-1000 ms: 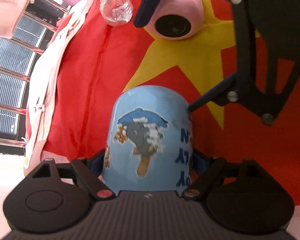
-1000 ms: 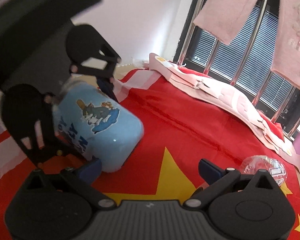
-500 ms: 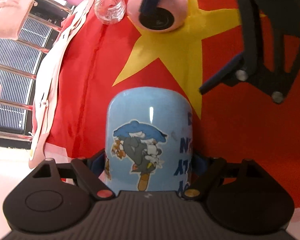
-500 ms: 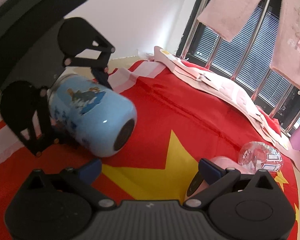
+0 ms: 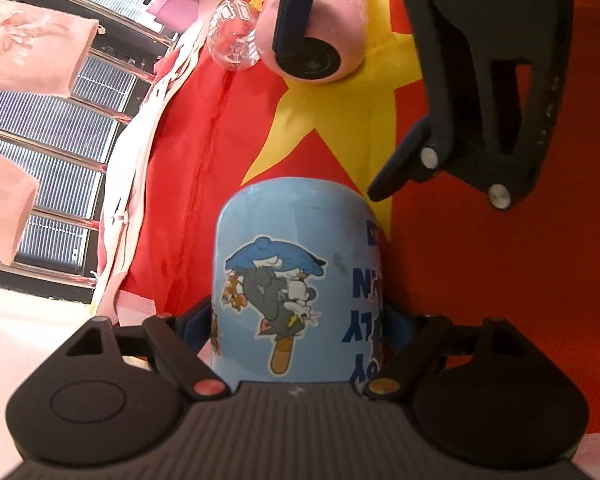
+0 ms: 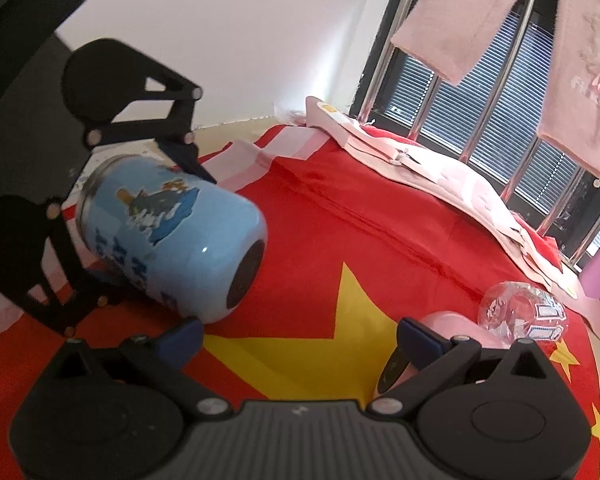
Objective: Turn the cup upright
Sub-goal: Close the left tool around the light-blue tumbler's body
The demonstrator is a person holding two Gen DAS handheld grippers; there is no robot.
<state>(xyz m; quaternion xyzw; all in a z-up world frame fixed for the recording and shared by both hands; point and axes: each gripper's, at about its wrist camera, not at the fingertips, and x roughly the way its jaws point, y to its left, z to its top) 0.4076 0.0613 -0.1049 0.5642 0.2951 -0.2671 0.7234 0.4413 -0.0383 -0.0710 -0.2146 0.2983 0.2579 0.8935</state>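
The left claw (image 5: 300, 320) is clamped on the blue cup (image 5: 296, 280); its two fingers press on the sides of the cup near the mouth end. The cup has a cartoon cat and blue letters on it; it lies tipped on its side, with its dark round bottom (image 6: 246, 276) pointing away from the left claw; from the right wrist view I cannot tell if it touches the cloth or hangs just over it.

The right claw (image 6: 300, 330) holds nothing; its fingers are wide apart, with the yellow star (image 6: 332, 344) showing between them. One of its fingers (image 6: 422, 338) is just beside a pink cup (image 6: 456, 322), which also lies on its side; I cannot tell if they touch.

All of this is over a red cloth (image 6: 340, 216) with yellow stars that covers the table. A clear plastic bottle (image 6: 524, 312) lies right next to the pink cup, past it, near the far edge of the table. A long pale pink cloth (image 6: 440, 176) lies along that far edge. Behind it stand shiny metal bars (image 6: 496, 92) and a dark window, and pink towels (image 6: 460, 16) hang up high.
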